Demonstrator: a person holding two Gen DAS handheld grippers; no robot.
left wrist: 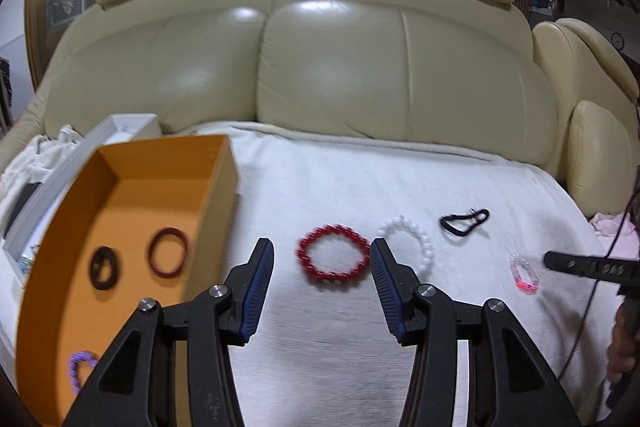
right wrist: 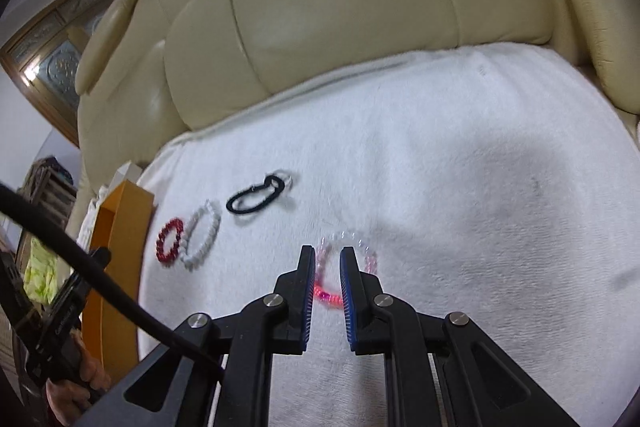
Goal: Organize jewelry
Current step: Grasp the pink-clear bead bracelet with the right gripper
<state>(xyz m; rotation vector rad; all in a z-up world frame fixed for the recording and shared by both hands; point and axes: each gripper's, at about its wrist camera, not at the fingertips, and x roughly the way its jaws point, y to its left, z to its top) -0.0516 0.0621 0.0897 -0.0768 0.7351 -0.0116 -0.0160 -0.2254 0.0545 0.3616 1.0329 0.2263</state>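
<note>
On the white towel lie a red bead bracelet (left wrist: pixel 333 258) (right wrist: pixel 169 240), a white pearl bracelet (left wrist: pixel 412 241) (right wrist: pixel 201 235), a black hair tie (left wrist: pixel 464 219) (right wrist: pixel 256 198) and a clear-and-pink bead bracelet (left wrist: pixel 524 273) (right wrist: pixel 334 293). The orange box (left wrist: pixel 132 207) (right wrist: pixel 116 259) holds a dark red ring (left wrist: pixel 168 257), a black ring (left wrist: pixel 104 267) and a purple bracelet (left wrist: pixel 82 367). My left gripper (left wrist: pixel 322 253) is open and empty, just before the red bracelet. My right gripper (right wrist: pixel 326 259) is narrowly open, its fingers astride the near side of the clear-and-pink bracelet.
A cream leather sofa back (left wrist: pixel 332 67) rises behind the towel (left wrist: pixel 360 347). A white frame-like box (left wrist: pixel 80 155) and crumpled cloth sit left of the orange box. A black cable (right wrist: pixel 80 259) crosses the right wrist view. Pink cloth (left wrist: pixel 616 231) lies at the far right.
</note>
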